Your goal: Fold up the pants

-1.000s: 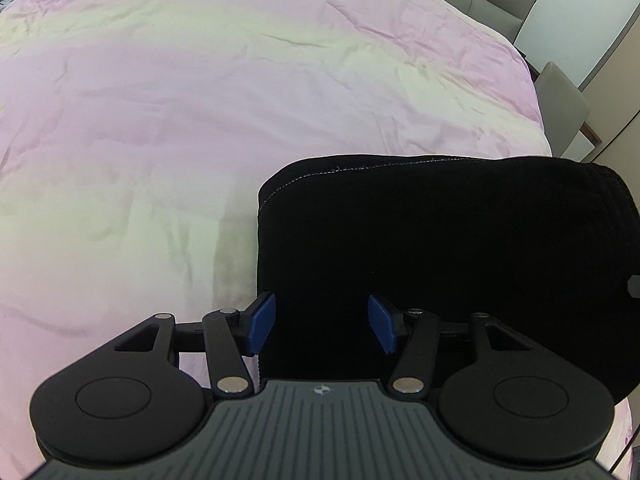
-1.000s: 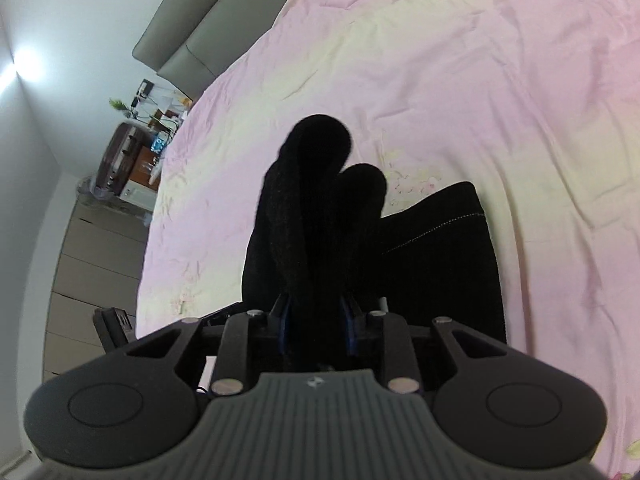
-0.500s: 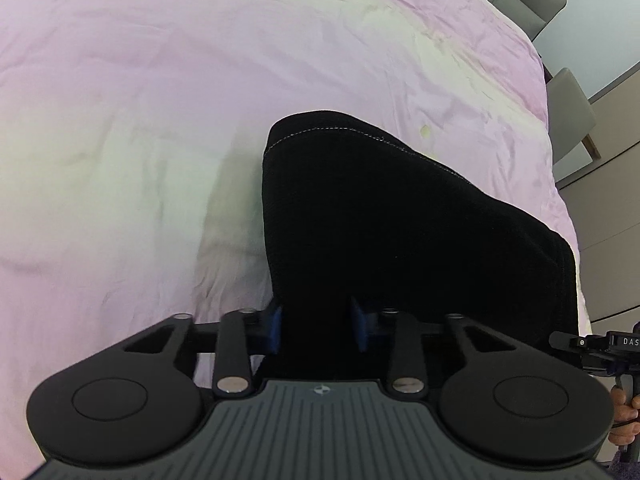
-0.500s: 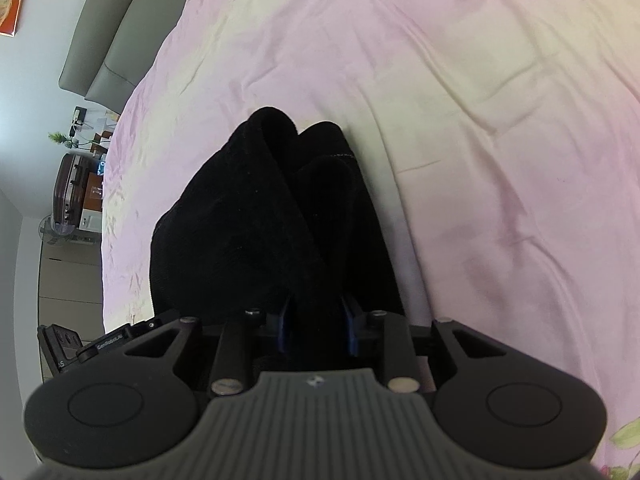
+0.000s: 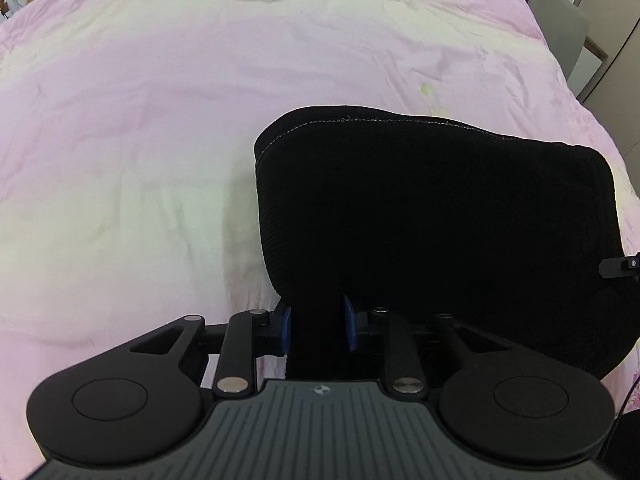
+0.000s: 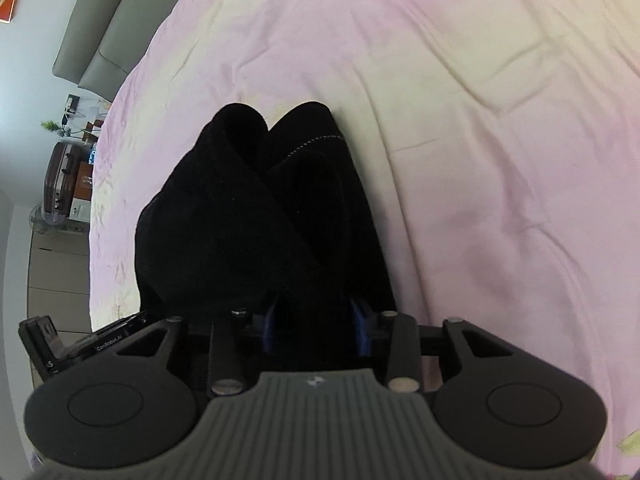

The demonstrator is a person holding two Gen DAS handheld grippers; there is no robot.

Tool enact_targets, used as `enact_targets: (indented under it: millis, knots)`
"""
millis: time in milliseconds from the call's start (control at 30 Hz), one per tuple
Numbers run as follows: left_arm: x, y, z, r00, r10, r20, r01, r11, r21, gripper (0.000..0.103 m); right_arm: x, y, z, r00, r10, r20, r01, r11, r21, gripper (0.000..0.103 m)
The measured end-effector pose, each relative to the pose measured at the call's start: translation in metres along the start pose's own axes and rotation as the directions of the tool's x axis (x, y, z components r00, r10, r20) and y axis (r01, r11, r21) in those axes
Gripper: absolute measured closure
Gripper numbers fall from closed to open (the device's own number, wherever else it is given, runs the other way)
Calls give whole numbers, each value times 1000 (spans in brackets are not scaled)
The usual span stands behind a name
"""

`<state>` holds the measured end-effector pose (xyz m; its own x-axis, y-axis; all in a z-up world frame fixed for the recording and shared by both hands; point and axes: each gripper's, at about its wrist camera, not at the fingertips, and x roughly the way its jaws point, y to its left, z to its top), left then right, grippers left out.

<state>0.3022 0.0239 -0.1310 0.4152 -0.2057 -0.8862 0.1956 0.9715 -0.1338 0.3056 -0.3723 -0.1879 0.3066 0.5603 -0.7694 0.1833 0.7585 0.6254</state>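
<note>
While both my claws grip black cloth, the pants (image 5: 432,216) hang bunched between them over the pink bedspread (image 5: 168,128). My left claw (image 5: 316,326) is clenched on the near edge of the pants: cloth fills the narrow gap between its blue pads (image 5: 285,326), and the fabric spreads up and to the right from there as a broad dark panel. A line of pale stitching runs along the far top edge of that panel, and fine ribbing shows in the weave on its right side. At the far right of this view a small black part of my other tool pokes in beside the cloth.

My right claw (image 6: 316,330) is likewise clenched on the pants (image 6: 248,216), cloth packed between its blue pads (image 6: 360,330). From this side the pants rise ahead of the fingers in two rounded folds that lean against each other, with a short run of the same pale stitching on the right fold. Whether the lower part touches the bedspread (image 6: 500,140) I cannot tell.

Beyond the bed in the right view I see a grey padded headboard (image 6: 96,40) and a dark red suitcase (image 6: 60,184) by the wall. At lower left of that view my left tool's body (image 6: 100,340) shows white lettering that looks like "GenRobot.AI"; other marks beside it are too small to read. A small round emblem sits on each ribbed grey housing, with no legible text.
</note>
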Motion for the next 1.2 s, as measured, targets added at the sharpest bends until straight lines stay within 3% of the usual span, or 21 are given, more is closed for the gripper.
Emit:
enact_targets:
  millis: [100, 200, 267, 333, 400, 467, 600, 833, 1100, 1200]
  knots:
    - [-15, -4, -6, 997, 71, 39, -71, 997, -3, 59, -2, 18, -2, 996, -86, 28, 89, 990, -109, 51]
    - [-40, -21, -22, 976, 176, 130, -184, 982, 52, 55, -13, 45, -11, 986, -141, 92, 160, 954, -253, 51]
    - [-51, -30, -33, 972, 172, 161, -185, 980, 73, 40, -19, 62, -22, 977, -158, 141, 199, 911, -360, 49]
    - [-57, -30, -40, 971, 148, 187, -159, 986, 47, 32, -19, 70, -29, 975, -169, 146, 214, 893, -397, 39]
    - [-59, -21, -42, 976, 111, 189, -108, 994, -29, 22, -14, 67, -27, 979, -164, 123, 198, 911, -363, 30]
    - [-56, -6, -41, 983, 64, 173, -43, 992, -120, 21, -6, 56, -19, 984, -159, 86, 177, 940, -291, 30]
    - [-41, 24, -37, 990, -69, 121, 99, 959, -265, 19, 10, 33, 3, 992, -127, -11, 122, 970, -211, 29]
    - [-9, 43, -39, 977, -205, 53, 210, 911, -355, 18, 48, 25, 39, 977, -84, -198, 40, 975, -217, 25]
    - [18, 46, -34, 954, -298, 44, 290, 871, -397, 18, 74, 30, 56, 960, -57, -273, -12, 970, -244, 24]
    - [22, 44, -35, 947, -315, 54, 310, 864, -396, 24, 82, 27, 54, 960, -45, -276, -18, 975, -222, 24]
